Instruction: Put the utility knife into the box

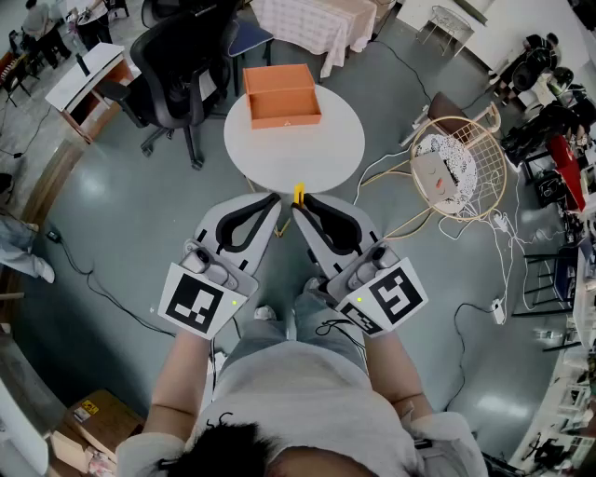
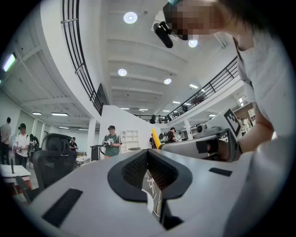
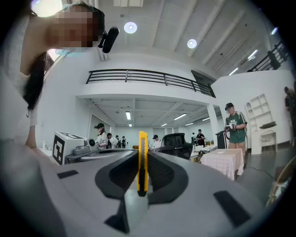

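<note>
Head view.
- Table [image 1: 326, 154]: round, white, centre of a grey floor.
- Box [image 1: 282, 94]: orange, open-topped, on the far part of the table, nothing visible inside.
- Left gripper [image 1: 270, 203]: held over the near left edge of the table. Jaws together, nothing between them.
- Right gripper [image 1: 303, 211]: just right of the left one, tips nearly touching it. Jaws clamped on the knife.
- Knife [image 1: 298, 194]: yellow, standing out past the right gripper's tips at the near edge of the table, well apart from the box.
- Chair [image 1: 182, 47]: black, on castors, far left of the table.
- Wire frame [image 1: 461, 168]: round, right of the table, with a white item in it. White cables lie on the floor around it.
- Cloth-covered table [image 1: 312, 23]: beyond the box.

Left gripper view.
- Left gripper [image 2: 148, 152]: black pads meet at the tips, with a narrow gap behind them. It holds nothing.
- Knife [image 2: 156, 139]: a yellow sliver seen beyond the tips, at the end of the right gripper [image 2: 185, 144], which crosses from the right.
- Chair [image 2: 53, 150]: at left.
- Standing person in green [image 2: 111, 141]: far centre.

Right gripper view.
- Right gripper [image 3: 142, 155]: jaws closed on the knife.
- Knife [image 3: 143, 141]: upright and edge-on between the pads, its yellow body rising above the tips.
- Left gripper [image 3: 88, 152]: at left, with its marker cube [image 3: 62, 147].
- Chair [image 3: 178, 140]: beyond the tips.
- Cloth-covered table [image 3: 226, 162]: right.
- Person in green [image 3: 237, 125]: far right.
</note>
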